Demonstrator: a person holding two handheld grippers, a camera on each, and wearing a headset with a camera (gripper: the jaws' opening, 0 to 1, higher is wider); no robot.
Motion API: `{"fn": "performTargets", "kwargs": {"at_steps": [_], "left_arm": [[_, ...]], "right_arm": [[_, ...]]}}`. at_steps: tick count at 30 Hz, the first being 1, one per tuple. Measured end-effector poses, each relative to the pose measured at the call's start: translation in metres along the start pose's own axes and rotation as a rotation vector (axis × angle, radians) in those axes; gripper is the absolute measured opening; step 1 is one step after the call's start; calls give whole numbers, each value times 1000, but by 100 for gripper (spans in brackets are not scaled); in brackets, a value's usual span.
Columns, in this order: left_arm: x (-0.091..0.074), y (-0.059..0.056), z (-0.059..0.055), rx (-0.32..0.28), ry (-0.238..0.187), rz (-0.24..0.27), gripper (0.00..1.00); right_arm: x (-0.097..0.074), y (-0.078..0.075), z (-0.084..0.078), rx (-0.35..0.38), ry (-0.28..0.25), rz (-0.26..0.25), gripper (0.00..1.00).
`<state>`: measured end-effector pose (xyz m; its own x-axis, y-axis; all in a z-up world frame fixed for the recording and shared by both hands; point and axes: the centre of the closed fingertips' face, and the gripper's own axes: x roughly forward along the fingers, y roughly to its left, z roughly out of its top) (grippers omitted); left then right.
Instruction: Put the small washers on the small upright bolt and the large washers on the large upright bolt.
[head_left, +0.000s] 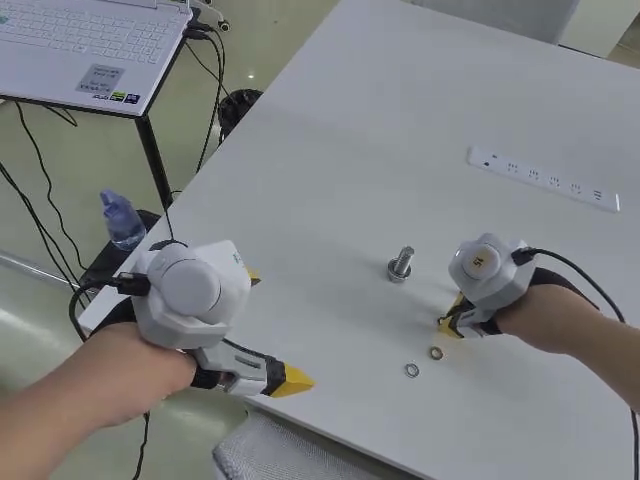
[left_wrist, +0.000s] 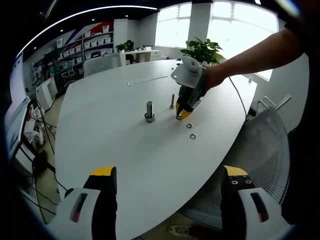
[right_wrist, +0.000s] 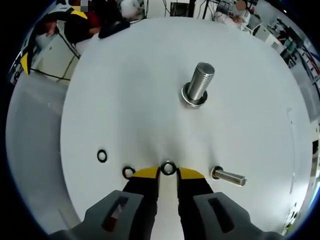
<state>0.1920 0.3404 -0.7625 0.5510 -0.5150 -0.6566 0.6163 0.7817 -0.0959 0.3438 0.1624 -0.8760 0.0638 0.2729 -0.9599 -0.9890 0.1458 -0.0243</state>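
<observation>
The large upright bolt stands mid-table. Close beside my right gripper is the small upright bolt. My right gripper points down at the table with its jaws nearly together, pinching a washer at the tips. Two loose washers lie just beside it. My left gripper hovers at the near table edge, its jaws wide apart and holding nothing.
A white power strip lies at the far right of the white table. A laptop sits on a side stand at the left, with a water bottle below it. A mesh chair is at the near edge.
</observation>
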Motion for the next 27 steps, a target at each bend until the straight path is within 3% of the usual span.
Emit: {"fn": "performTargets", "kwargs": {"at_steps": [12,27], "left_arm": [[2,-2,-1,1,5,-8,84],[1,-3,-7,2,22,-13,82]], "right_arm": [[3,-1,-1,-3,62,11,14],[1,0,-3,-11,50,8,14]]}}
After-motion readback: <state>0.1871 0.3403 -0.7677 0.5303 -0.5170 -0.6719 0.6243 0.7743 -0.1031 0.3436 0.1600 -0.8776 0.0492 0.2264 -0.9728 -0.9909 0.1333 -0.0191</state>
